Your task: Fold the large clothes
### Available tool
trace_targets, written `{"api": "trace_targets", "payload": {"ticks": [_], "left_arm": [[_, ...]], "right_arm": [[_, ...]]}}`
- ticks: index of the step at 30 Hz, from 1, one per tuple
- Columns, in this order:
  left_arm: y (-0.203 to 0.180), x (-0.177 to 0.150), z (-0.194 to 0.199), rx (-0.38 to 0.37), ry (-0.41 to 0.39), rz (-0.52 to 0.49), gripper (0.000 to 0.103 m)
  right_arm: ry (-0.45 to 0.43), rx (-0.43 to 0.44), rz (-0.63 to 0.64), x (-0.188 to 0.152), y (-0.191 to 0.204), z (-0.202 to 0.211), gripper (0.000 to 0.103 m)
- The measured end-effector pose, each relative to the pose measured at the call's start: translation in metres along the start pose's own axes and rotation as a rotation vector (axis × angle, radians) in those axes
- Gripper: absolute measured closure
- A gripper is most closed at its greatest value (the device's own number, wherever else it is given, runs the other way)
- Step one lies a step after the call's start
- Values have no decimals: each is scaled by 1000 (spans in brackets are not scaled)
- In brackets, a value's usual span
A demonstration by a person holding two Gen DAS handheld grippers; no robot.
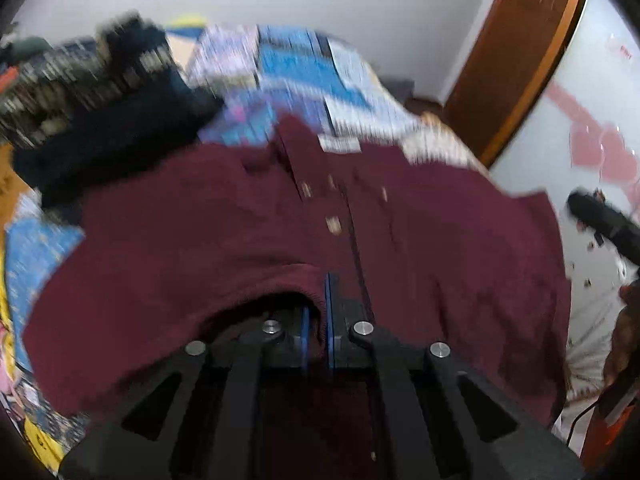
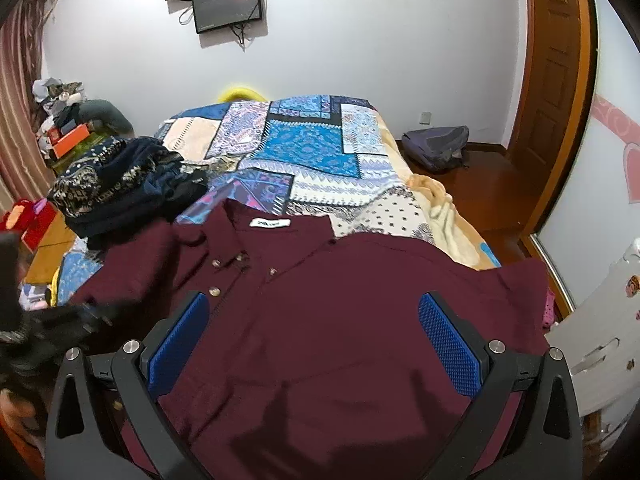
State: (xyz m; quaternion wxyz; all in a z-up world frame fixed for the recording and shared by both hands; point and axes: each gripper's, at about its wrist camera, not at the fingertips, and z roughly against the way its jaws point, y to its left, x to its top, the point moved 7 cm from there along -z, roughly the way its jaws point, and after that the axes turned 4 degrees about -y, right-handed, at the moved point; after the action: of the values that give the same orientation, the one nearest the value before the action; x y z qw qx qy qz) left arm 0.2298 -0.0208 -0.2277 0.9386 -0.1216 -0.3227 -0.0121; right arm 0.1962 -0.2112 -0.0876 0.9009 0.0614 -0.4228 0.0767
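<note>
A large maroon button-up shirt (image 2: 340, 320) lies spread on the patchwork bed cover (image 2: 304, 140), collar and white label toward the far side. In the left wrist view, which is blurred by motion, my left gripper (image 1: 318, 316) is shut on a fold of the maroon shirt (image 1: 240, 232), the cloth pinched between its blue pads and lifted in an arch. My right gripper (image 2: 316, 340) hovers over the shirt's middle, its blue pads (image 2: 448, 344) wide apart and nothing between them. The left gripper shows as a dark blur at the left edge of the right wrist view.
A heap of dark patterned knitwear (image 2: 116, 188) lies on the bed's left side, just beyond the shirt's shoulder. A grey backpack (image 2: 436, 148) sits on the wooden floor by the door (image 2: 556, 92). Clutter and boxes (image 2: 64, 128) stand at the far left.
</note>
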Motion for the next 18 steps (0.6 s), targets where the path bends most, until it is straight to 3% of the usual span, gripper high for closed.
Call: {"api": "trace_targets", "payload": {"ticks": [3, 5, 7, 10, 13, 18], "left_arm": [[-4, -16, -6, 23, 37, -23, 96], [-7, -22, -1, 21, 45, -28, 87], [-4, -23, 9, 13, 44, -22, 62], [4, -17, 40, 35, -25, -13, 45], [28, -1, 68, 115, -102, 14, 33], [100, 10, 117, 215, -233, 193, 17]], "right_arm": [[9, -13, 1, -5, -7, 1, 0], [13, -22, 4, -7, -9, 1, 0], [20, -24, 7, -8, -10, 1, 0], [20, -3, -11, -7, -7, 2, 0], [0, 45, -30, -1, 4, 7, 0], [-14, 63, 2, 4, 23, 7, 0]]}}
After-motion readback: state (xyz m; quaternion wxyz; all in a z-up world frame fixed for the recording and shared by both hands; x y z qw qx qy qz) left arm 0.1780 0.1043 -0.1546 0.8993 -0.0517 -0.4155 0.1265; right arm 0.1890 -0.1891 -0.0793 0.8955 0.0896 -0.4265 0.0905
